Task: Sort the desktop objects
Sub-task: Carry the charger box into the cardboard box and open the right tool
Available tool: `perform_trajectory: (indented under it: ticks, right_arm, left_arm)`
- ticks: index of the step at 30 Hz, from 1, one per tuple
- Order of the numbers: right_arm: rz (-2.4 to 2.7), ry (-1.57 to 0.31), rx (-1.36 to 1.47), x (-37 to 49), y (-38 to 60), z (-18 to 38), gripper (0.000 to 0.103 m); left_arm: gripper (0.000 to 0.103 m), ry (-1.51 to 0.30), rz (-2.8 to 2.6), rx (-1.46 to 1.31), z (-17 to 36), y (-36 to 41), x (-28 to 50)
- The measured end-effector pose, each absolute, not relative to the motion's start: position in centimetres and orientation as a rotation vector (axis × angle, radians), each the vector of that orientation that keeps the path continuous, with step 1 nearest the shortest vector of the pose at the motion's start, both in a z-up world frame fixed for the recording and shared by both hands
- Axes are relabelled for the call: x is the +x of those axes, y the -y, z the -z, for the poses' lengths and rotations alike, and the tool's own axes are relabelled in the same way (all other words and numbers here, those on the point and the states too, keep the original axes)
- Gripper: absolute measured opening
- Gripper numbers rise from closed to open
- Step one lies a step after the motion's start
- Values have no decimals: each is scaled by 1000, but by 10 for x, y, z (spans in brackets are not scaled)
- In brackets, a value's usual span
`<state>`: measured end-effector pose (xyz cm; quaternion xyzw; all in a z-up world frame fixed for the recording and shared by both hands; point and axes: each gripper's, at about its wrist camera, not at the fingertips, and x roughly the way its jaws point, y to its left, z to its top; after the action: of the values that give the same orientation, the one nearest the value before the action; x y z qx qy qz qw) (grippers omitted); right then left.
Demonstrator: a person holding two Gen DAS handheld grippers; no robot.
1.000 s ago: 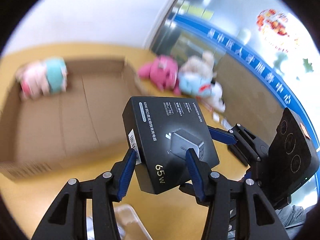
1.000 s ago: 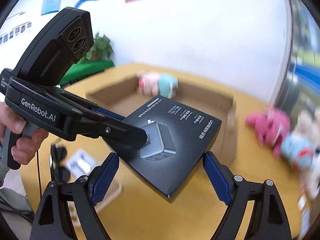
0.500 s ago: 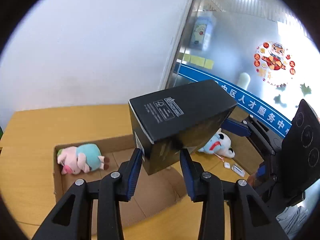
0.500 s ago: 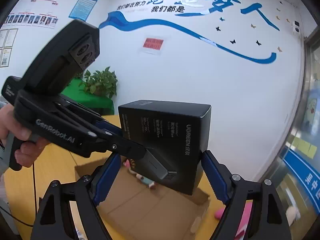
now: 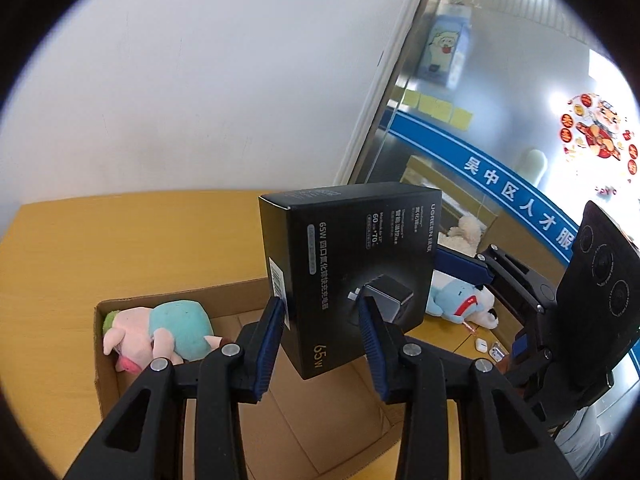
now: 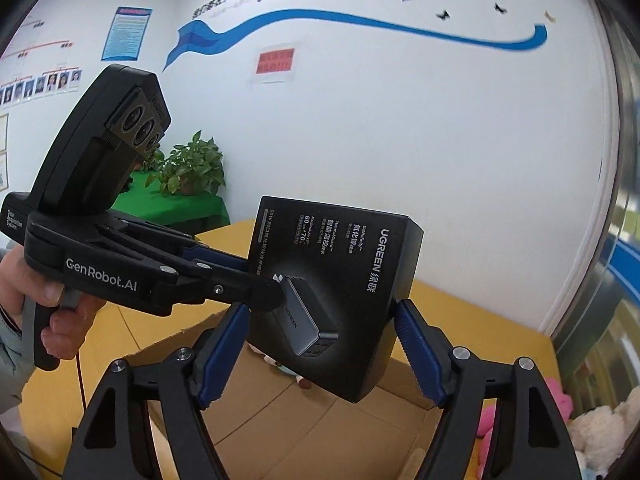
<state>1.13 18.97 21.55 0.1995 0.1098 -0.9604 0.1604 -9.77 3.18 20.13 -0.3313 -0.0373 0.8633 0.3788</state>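
The left hand-held gripper [image 5: 322,314] clamps the black box [image 5: 360,268] printed "UGREEN" and "65W"; the right hand-held gripper's [image 6: 320,344] jaws are closing around it.

Close wrist views sharing charger box [image 5: 352,272]

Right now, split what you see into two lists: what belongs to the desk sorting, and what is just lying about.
In the job:
- black charger box, held in the left gripper
- right gripper, closing around the box
- cardboard box
- pig plush inside it
- blue plush, white plush

Lying about:
- potted plant
- wall posters
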Motion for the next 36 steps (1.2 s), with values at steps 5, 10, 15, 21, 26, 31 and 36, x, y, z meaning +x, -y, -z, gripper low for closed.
perform_trajectory:
  ticks: [5, 10, 15, 21, 26, 31, 36]
  right_arm:
    - [2707, -219, 699, -48, -214, -188, 74]
    - [2643, -81, 904, -115, -240, -134, 74]
    - [2559, 120, 1159, -169, -270, -65, 74]
    - [2444, 297, 1453, -202, -294, 6, 73]
    - [2478, 342, 1541, -213, -305, 31, 68]
    - [2510, 309, 1520, -212, -298, 29, 69]
    - [2644, 175, 1454, -167, -295, -2, 86]
  left_arm:
    - [37, 118, -2170, -996, -166, -53, -156]
    - [36, 139, -2108, -1205, -105, -79, -215]
    - [36, 170, -2020, -1416, -39, -101, -257]
    - [33, 149, -1929, -1607, 18, -127, -273]
    - [34, 203, -1894, -1637, 36, -132, -284]
    - [33, 160, -1936, -1581, 22, -127, -278]
    - [39, 57, -2049, -1373, -34, -110, -241]
